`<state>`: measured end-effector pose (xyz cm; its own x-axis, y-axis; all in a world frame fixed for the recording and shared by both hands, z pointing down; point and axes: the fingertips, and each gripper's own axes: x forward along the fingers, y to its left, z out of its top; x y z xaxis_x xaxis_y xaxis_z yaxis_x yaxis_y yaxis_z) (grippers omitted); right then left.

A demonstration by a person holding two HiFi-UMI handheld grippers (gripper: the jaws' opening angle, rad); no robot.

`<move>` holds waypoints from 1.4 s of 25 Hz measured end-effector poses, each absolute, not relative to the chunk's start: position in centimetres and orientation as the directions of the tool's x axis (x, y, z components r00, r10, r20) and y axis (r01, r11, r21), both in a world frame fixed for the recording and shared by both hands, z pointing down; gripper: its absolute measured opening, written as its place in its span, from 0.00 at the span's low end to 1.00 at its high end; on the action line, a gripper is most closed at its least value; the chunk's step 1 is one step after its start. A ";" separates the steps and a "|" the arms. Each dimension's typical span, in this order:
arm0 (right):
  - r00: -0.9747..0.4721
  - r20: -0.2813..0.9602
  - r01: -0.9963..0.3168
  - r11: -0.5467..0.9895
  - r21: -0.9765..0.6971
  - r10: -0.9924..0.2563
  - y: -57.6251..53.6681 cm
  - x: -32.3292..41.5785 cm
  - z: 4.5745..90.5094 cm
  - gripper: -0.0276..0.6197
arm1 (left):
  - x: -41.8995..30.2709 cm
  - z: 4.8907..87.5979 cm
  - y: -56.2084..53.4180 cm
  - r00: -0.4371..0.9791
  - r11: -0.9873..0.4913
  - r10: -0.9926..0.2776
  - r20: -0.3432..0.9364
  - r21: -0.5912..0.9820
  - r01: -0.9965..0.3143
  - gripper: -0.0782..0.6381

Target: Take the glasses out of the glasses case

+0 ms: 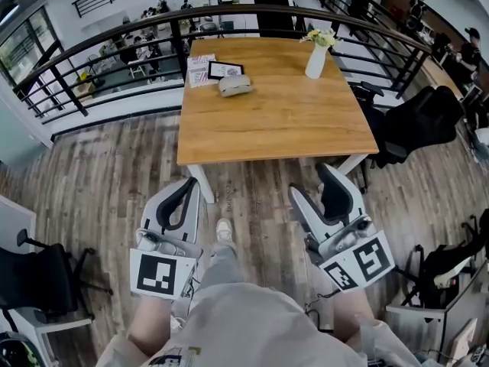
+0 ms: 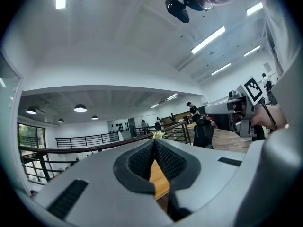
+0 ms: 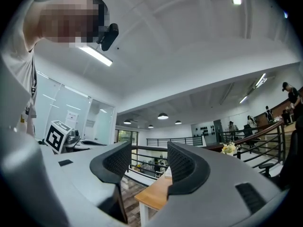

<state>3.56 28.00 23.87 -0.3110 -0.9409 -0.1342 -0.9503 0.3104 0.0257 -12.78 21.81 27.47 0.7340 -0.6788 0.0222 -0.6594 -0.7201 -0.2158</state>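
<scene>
Head view: glasses case (image 1: 235,86) on table (image 1: 290,121), long axis left-right; left gripper (image 1: 186,186) jaws together, right gripper (image 1: 315,183) jaws apart.

Left gripper (image 2: 154,144): grey body, black ribbed pads closed tip to tip with nothing between them; a strip of wooden table (image 2: 159,179) shows through the gap below the tips. Beyond: pale flowers (image 2: 157,135), dark railing (image 2: 94,148), black chair (image 2: 203,135), distant standing people (image 2: 191,109). At right: right gripper (image 2: 211,109) with its marker cube; overhead: round pendant lamps (image 2: 80,108) and ceiling strip lights (image 2: 208,39).
</scene>
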 end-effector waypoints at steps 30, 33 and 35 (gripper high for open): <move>-0.222 0.052 -0.975 0.221 -0.034 -0.974 -11.9 5.5 25.0 0.41 | -9.1 27.7 -17.4 0.813 -0.818 -0.573 0.109 -0.134 -0.559 0.13; -0.216 0.052 -0.976 0.215 -0.028 -0.975 -13.0 5.7 24.8 0.41 | -9.2 27.6 -18.5 0.811 -0.817 -0.575 0.106 -0.128 -0.562 0.13; -0.220 0.057 -0.976 0.219 -0.023 -0.974 -13.7 5.8 24.8 0.41 | -9.3 27.4 -19.2 0.807 -0.812 -0.582 0.098 -0.128 -0.570 0.13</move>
<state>5.79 -13.66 24.82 -0.2197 -0.9739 0.0570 -0.9755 0.2187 -0.0229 -9.30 -19.19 27.44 0.8073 -0.5819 0.0982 -0.5697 -0.8119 -0.1278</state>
